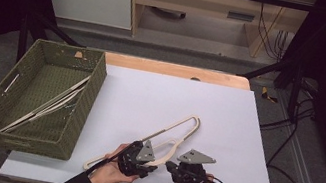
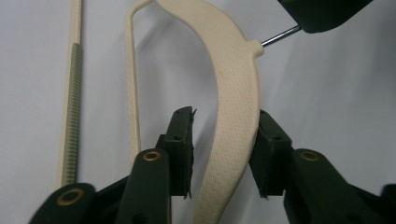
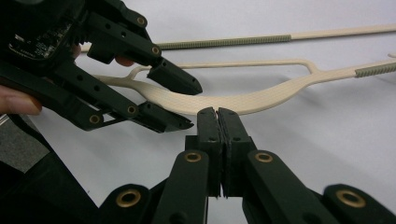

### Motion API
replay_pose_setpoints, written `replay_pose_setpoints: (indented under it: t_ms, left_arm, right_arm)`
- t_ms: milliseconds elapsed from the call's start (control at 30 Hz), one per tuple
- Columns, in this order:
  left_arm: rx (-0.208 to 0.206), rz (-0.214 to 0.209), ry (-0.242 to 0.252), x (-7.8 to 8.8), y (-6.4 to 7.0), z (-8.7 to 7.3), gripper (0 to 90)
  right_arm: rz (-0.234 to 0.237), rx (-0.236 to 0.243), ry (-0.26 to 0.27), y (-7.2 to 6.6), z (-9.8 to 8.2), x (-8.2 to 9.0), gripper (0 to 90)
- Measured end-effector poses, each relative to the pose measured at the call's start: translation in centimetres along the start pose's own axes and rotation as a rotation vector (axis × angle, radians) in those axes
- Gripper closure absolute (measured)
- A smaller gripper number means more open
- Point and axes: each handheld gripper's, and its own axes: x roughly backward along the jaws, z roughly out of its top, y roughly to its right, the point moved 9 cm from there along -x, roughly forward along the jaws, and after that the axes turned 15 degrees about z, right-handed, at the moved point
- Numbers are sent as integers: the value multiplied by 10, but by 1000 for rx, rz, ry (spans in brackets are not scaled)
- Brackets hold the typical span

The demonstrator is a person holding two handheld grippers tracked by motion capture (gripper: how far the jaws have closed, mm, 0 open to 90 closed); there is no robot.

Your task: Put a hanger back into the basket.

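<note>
A cream plastic hanger (image 1: 171,127) lies on the white board near its front edge. My left gripper (image 1: 152,165) is open, and its jaws straddle the hanger's broad curved arm (image 2: 233,93). The right pad rests against the arm while a gap remains at the left pad. My right gripper (image 1: 170,166) faces it from the right. In the right gripper view its pads (image 3: 218,114) are pressed together at the hanger's neck (image 3: 261,105). The left gripper view shows the metal hook wire (image 2: 280,36) running into the right gripper's tip (image 2: 322,14).
A green woven basket (image 1: 82,107) stands at the left with several cream hangers (image 1: 47,101) inside. The white board (image 1: 229,108) covers most of the table. Cables trail off the right side, and a dark frame bar crosses the back.
</note>
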Motion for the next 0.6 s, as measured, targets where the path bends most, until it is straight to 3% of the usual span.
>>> replay_pose_setpoints:
  t_ms: [100, 233, 300, 467, 600]
  left_arm:
    - [-13, 4, -2, 1, 1, 1, 687]
    - [-50, 44, -3, 2, 2, 4, 702]
    - [-57, 49, -4, 2, 2, 5, 709]
    - [-81, 68, 0, 6, 2, 6, 723]
    - [-81, 76, 7, 11, -1, 7, 733]
  right_arm:
    - [-10, 24, -1, 1, 2, 1, 896]
    - [-5, 25, 4, 0, 3, 3, 896]
    - [-10, 2, 8, -1, 4, 4, 894]
    - [-2, 30, 22, -1, 5, 6, 886]
    - [6, 65, 73, -1, 12, 14, 782]
